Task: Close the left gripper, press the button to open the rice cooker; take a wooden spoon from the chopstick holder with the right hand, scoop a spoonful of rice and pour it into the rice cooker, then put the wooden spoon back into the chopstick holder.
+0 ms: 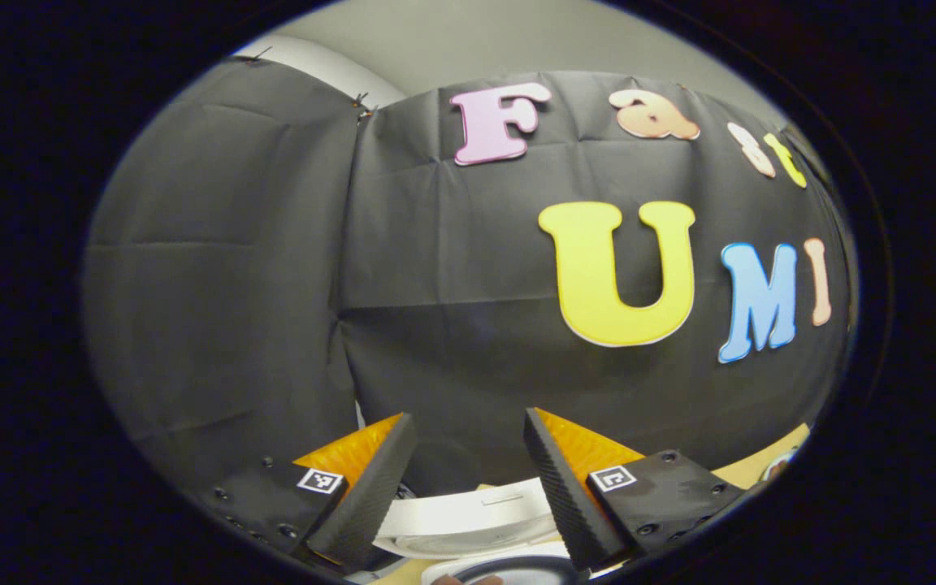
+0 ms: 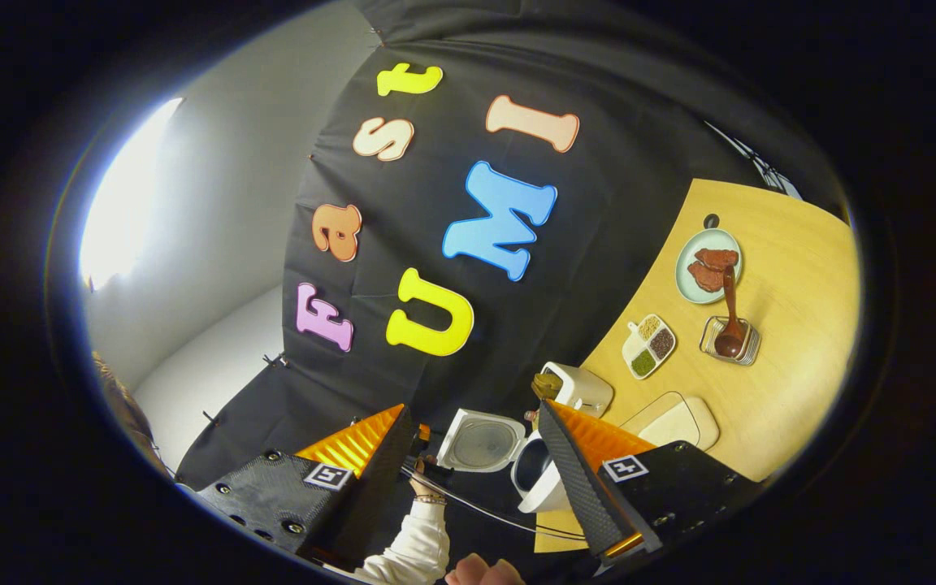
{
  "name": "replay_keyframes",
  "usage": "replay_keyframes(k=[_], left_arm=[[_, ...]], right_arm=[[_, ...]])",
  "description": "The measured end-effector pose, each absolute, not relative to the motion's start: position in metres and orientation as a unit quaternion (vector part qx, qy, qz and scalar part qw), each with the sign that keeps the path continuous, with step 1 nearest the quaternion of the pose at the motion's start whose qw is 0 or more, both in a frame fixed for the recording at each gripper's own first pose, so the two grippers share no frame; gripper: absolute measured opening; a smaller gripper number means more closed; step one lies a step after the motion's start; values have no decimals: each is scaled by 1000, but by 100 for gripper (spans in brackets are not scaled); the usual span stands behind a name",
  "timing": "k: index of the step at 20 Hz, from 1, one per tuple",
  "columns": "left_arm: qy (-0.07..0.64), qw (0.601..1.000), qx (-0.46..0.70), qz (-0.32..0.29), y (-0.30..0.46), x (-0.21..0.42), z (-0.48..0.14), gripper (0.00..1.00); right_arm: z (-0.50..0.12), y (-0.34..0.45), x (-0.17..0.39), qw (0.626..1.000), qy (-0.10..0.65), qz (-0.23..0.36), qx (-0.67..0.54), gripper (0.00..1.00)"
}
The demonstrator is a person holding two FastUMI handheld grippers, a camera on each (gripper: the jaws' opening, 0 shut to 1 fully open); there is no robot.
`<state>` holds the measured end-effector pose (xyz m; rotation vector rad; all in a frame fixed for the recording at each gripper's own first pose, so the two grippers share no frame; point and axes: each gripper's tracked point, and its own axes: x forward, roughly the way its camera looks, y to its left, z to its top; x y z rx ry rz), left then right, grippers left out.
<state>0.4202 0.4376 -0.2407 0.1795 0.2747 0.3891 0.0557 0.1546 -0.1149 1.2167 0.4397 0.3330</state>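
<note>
Two grippers are in play, and both stand with their fingers spread and nothing between them: the left gripper [image 1: 468, 479] hangs just above the raised white lid [image 1: 468, 512] of the rice cooker, while the right gripper [image 2: 476, 479] is held high over the table [image 2: 793, 244], well apart from everything on it. In the right gripper view the rice cooker [image 2: 537, 475] is already open, lid swung up and the dark pot exposed, so the button step looks done. The wooden spoon [image 2: 730, 313] is the next thing to handle — it rests bowl-down in a small clear dish [image 2: 730, 340] at the far side of the table, its handle leaning up toward a pale plate [image 2: 708, 264] of reddish food. A divided dish of grains [image 2: 650, 346] lies near it, toward the cooker. The spoon should be light, stiff and fairly smooth, not fragile — a grip across the upper handle looks best, firm enough that it cannot swivel once loaded.
</note>
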Motion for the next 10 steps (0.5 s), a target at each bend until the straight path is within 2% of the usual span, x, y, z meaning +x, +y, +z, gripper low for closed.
replay_keyframes(k=[5,10], left_arm=[[172,958,111,201,443,437,-271,94],[193,959,79,193,438,446,-296,94]], right_arm=[[-135,154,60,854,205,131,459,95],[-143,168,61,871,219,141,417,96]])
